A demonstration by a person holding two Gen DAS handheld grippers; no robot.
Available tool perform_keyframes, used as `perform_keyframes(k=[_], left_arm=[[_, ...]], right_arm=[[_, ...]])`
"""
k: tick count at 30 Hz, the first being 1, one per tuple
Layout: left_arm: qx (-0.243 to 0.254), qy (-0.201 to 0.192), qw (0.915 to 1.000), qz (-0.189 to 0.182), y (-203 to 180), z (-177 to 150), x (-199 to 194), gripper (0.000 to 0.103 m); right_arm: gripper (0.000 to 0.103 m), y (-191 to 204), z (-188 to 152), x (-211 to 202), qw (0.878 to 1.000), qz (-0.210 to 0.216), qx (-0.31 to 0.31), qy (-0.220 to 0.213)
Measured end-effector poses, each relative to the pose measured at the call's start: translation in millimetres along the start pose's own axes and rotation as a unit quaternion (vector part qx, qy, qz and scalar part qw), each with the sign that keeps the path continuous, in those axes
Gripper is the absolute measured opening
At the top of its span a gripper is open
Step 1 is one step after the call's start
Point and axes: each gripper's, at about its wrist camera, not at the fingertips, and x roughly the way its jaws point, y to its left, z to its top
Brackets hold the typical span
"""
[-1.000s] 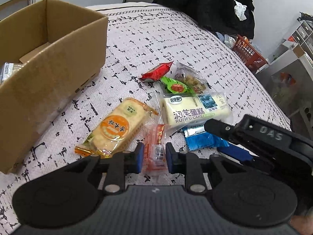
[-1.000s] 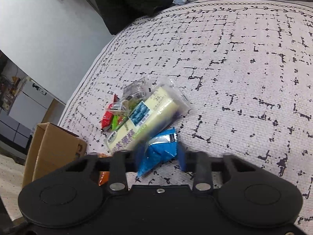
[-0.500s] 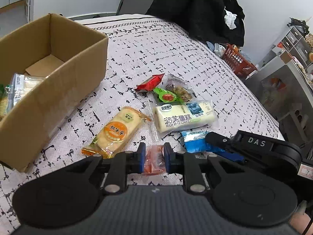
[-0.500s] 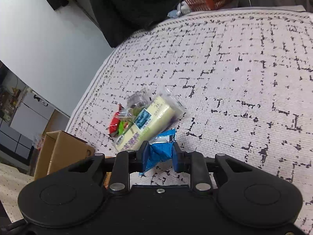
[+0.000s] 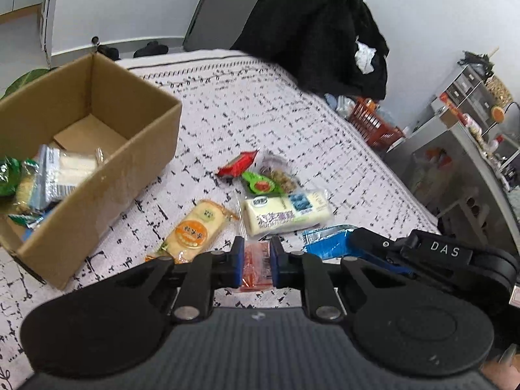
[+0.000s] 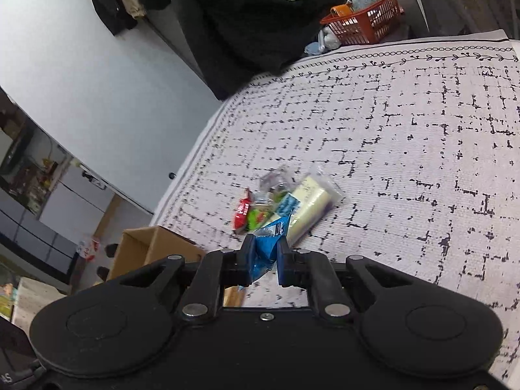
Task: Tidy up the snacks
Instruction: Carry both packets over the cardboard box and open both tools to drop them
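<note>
My left gripper (image 5: 256, 261) is shut on a small orange-red snack packet (image 5: 256, 266), lifted off the patterned cloth. My right gripper (image 6: 264, 256) is shut on a blue snack packet (image 6: 268, 250), which also shows in the left wrist view as the blue packet (image 5: 325, 243) beside the left one. On the cloth lie a round-label cracker pack (image 5: 195, 230), a white cake bar (image 5: 286, 211), a red packet (image 5: 239, 167), a green packet (image 5: 260, 185) and a clear nut bag (image 5: 281, 175). An open cardboard box (image 5: 143, 159) at the left holds several snacks.
The table's cloth (image 6: 406, 149) stretches bare to the right of the snack pile. A black coat (image 5: 312, 29) hangs behind the table's far edge. An orange basket (image 6: 364, 22) sits on the floor beyond, and metal shelving (image 5: 468, 136) stands at the right.
Both grippers closed on their packets and rose off the cloth, carrying them up. The box's inside has come into view at the left.
</note>
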Motion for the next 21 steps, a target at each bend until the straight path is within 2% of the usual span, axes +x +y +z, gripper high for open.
perform_keyframes(k=[9, 21], left_arm=[[-0.008, -0.028, 0.9994, -0.017, 4, 10, -32, 0.015], [-0.029, -0.068, 0.9968, -0.030, 29, 36, -75, 0.015]], right_arm=[[0.013, 28, -3, -21, 0.999, 0.029, 0.012, -0.009], [0.013, 82, -12, -16, 0.999, 0.049, -0.016, -0.004]])
